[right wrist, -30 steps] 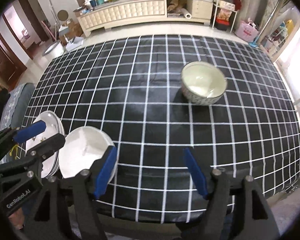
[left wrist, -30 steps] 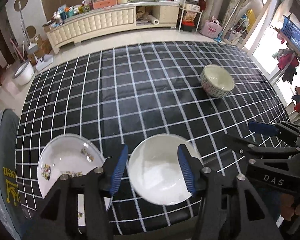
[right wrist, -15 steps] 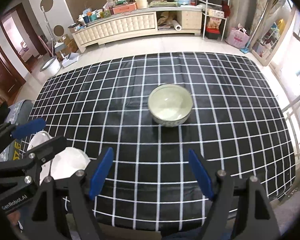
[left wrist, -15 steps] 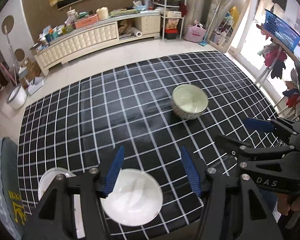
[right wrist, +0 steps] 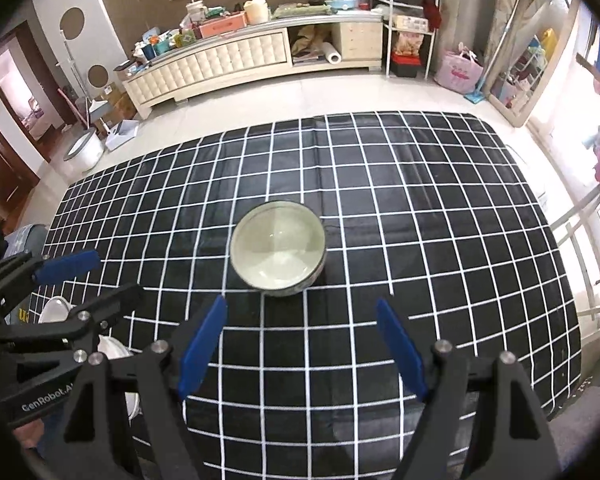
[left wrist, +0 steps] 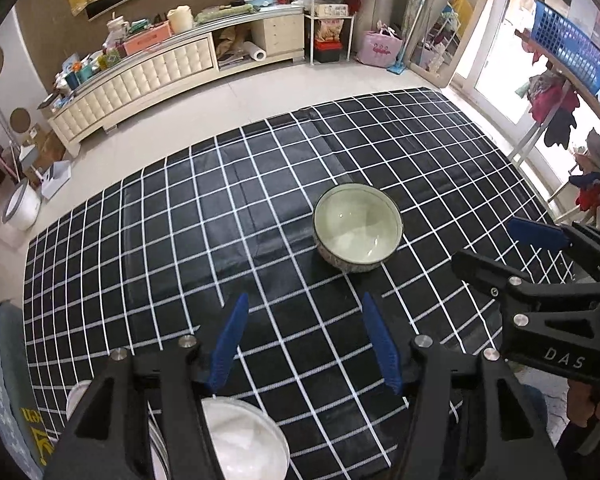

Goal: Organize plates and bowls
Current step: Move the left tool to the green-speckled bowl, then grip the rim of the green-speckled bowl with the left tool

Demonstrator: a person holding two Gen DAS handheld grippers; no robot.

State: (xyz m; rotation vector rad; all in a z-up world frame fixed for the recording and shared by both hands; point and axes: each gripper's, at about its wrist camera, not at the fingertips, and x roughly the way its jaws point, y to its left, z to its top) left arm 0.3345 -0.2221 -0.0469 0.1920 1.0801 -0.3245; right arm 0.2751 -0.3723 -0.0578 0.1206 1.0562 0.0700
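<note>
Both grippers, left gripper (left wrist: 304,340) and right gripper (right wrist: 300,350), gape empty; approach the bowl (right wrist: 278,252) squarely, clamping 1 rim wall; carry it near-left to the plates (left wrist: 244,440).

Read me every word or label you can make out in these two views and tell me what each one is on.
"DAS": white letters on the right claw body.
"GenRobot.A", cut off after that: on the left claw body.
Yellow print on the grey-green cushion at the table's left edge: partly hidden, not readable.
Packaging on the far cabinet: too small to read.
</note>
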